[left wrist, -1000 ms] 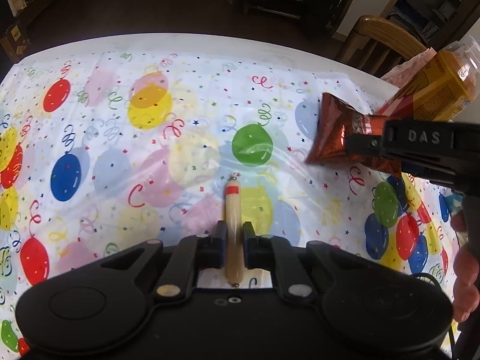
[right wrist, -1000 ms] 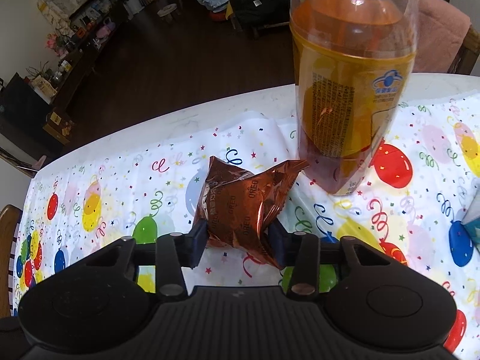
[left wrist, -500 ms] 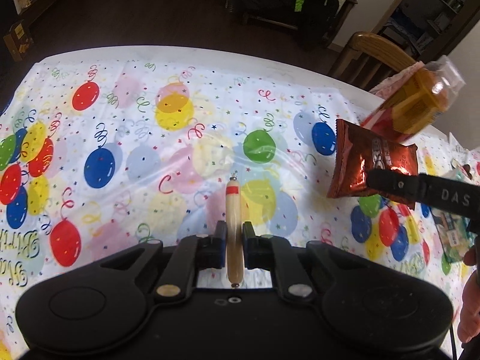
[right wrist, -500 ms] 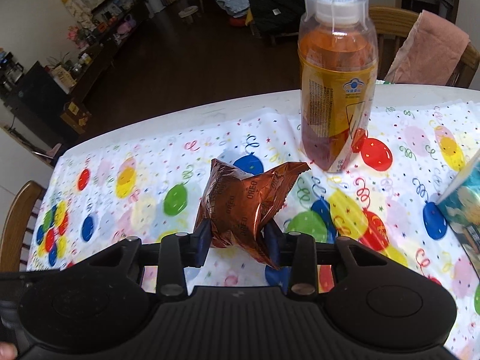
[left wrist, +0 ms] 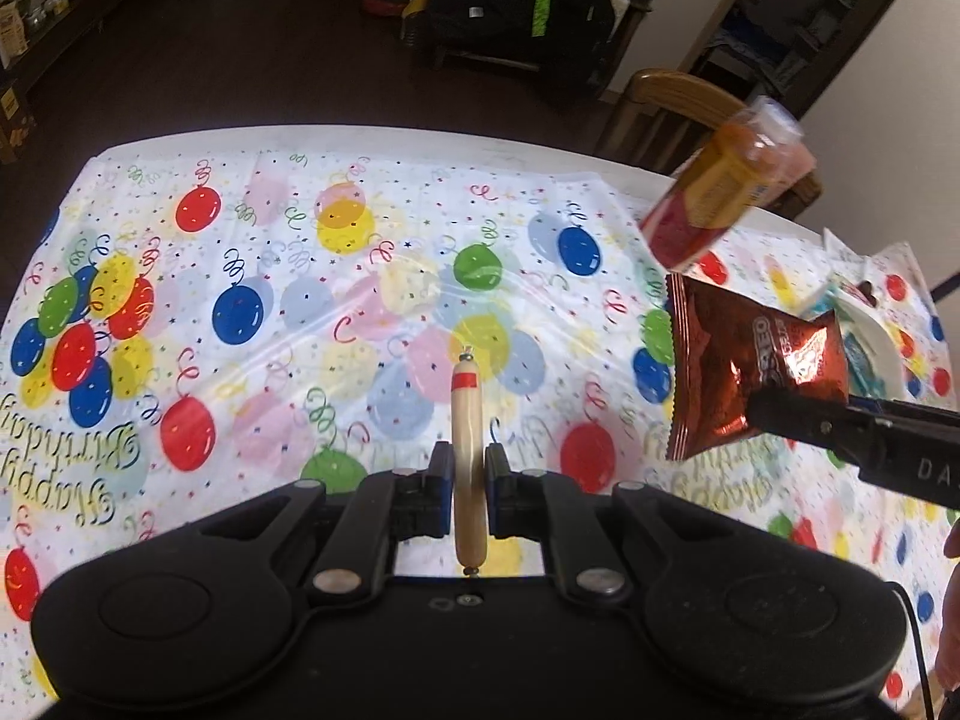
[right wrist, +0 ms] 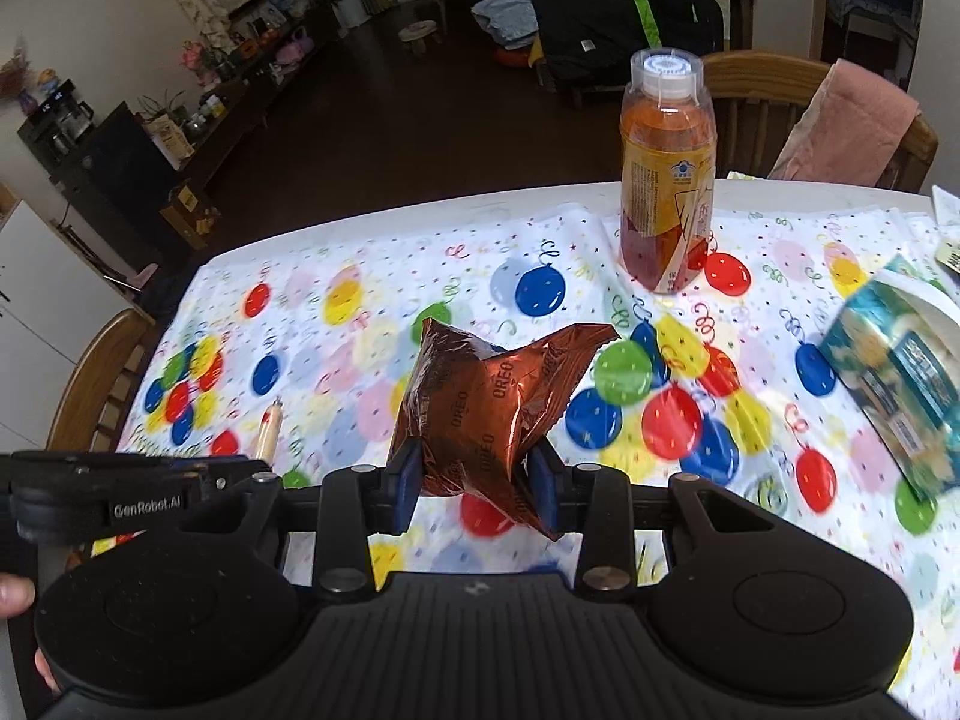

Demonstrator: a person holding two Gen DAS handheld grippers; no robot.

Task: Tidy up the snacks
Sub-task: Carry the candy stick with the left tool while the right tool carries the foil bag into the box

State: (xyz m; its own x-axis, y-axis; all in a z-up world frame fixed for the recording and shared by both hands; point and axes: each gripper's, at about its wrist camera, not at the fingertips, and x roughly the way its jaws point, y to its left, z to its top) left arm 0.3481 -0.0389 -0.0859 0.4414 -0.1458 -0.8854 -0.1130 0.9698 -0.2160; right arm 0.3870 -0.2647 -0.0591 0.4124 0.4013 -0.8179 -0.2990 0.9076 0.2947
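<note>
Progress at this moment was partial: both tools were loaded and nothing carried had yet been set down. Nearest the left camera, the left gripper point(left wrist: 468, 495) was clamped on a sausage stick point(left wrist: 466, 450), a pale, slim snack with a red band near its far tip, held pointing forward and clear of the balloon-print tablecloth point(left wrist: 240, 252). Nearest the right camera, the right gripper point(right wrist: 477, 480) was closed on a copper-coloured Oreo packet point(right wrist: 486, 402), pinched at its lower part so that the foil flared above the jaws; the packet hung in the air above the cloth, touching nothing else. In the left view the same packet appeared to the right of the sausage, well apart from it. Further off to the right lay a teal packet point(right wrist: 894, 384), resting partly against a white plate point(right wrist: 936, 300) whose contents could not be made out. Beyond these an orange drink bottle point(right wrist: 666, 180) stood upright near the far edge of the table, capped and untouched. No grouping or container for the snacks could be confirmed, so the destination remained unclear. Judged from this, two items were mid-transfer, and their placement, together with any handling of the teal packet, remained outstanding.
</note>
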